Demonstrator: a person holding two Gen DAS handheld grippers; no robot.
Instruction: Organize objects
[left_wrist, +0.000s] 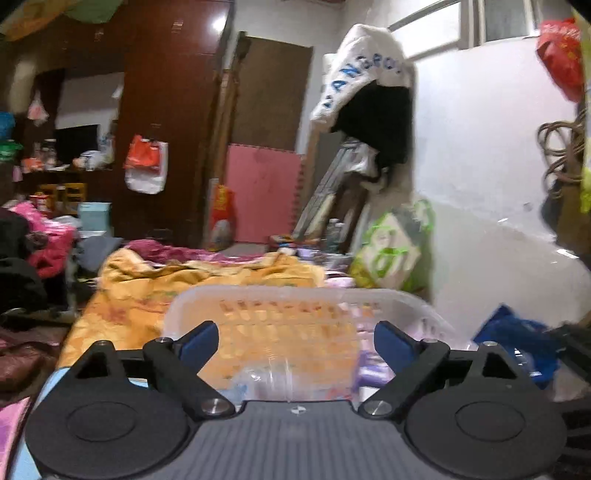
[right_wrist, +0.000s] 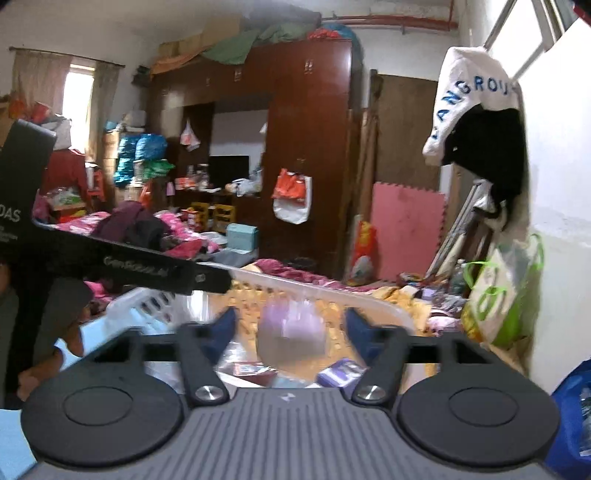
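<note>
A clear white plastic basket (left_wrist: 406, 297) sits on the bed in front of me, with small packets and clear wrappers in it. My left gripper (left_wrist: 295, 338) is open over the basket's near side, nothing between its blue pads. In the right wrist view the same basket (right_wrist: 369, 301) lies ahead. My right gripper (right_wrist: 290, 325) is open; a blurred pale purple, bag-like object (right_wrist: 291, 334) sits between its fingers, apart from both pads. A purple packet (right_wrist: 338, 373) lies in the basket below. The left gripper's black body (right_wrist: 110, 262) crosses the left of that view.
An orange patterned blanket (left_wrist: 147, 291) covers the bed beyond the basket. A green and white bag (left_wrist: 391, 251) leans on the white wall at right. A blue bag (left_wrist: 517, 343) lies at right near me. Heaped clothes (right_wrist: 147, 225), a dark wardrobe and a pink foam mat stand behind.
</note>
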